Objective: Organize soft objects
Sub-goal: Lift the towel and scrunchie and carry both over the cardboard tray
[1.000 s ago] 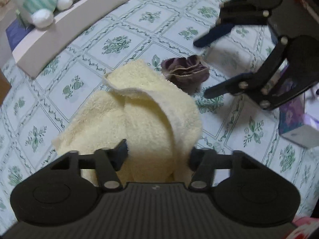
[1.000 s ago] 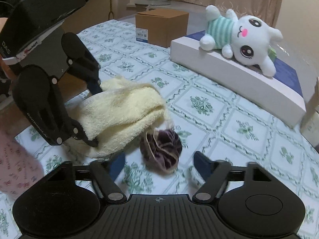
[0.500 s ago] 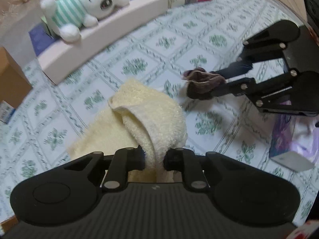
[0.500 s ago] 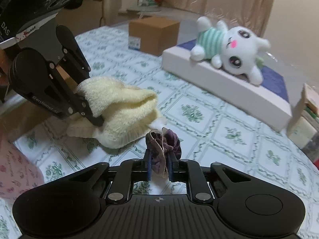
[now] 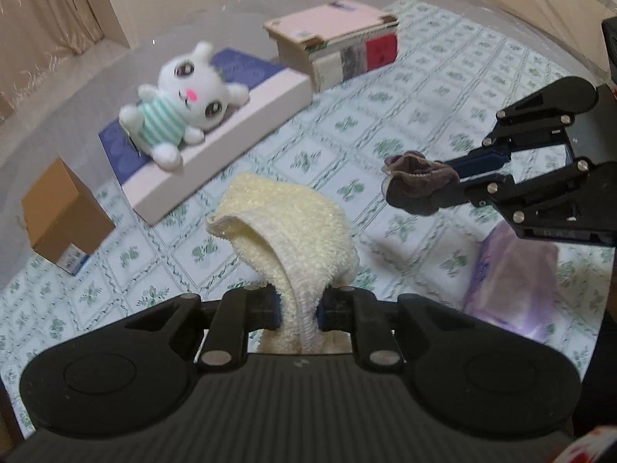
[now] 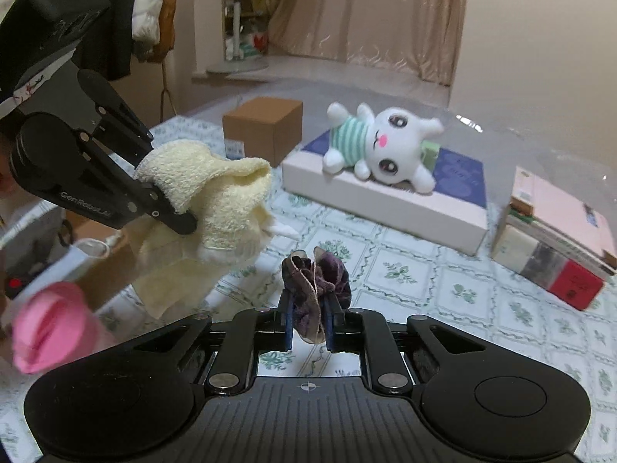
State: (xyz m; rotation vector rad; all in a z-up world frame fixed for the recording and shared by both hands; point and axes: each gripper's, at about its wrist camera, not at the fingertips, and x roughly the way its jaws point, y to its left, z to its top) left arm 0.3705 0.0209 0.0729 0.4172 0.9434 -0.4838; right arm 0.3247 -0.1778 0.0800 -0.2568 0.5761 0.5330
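My left gripper (image 5: 297, 310) is shut on a pale yellow towel (image 5: 293, 223) and holds it above the table; the towel also shows in the right wrist view (image 6: 216, 200), hanging from that gripper (image 6: 169, 208). My right gripper (image 6: 307, 322) is shut on a dark purple scrunchie (image 6: 314, 281), lifted off the table; it also shows in the left wrist view (image 5: 418, 183), held by the right gripper (image 5: 451, 177). A white plush bunny (image 5: 181, 108) in a striped green top lies on a white box with a blue top (image 5: 246, 115).
The table has a green floral cloth (image 5: 385, 115). A brown cardboard box (image 5: 61, 216) stands at the left, a stack of books (image 5: 339, 46) at the back. A purple packet (image 5: 513, 274) lies at the right. A pink object (image 6: 50, 328) shows at lower left in the right wrist view.
Both grippers closed, the left on the towel and the right on the scrunchie, and lifted them off the table. Both views now tilt up toward the bunny and the room.
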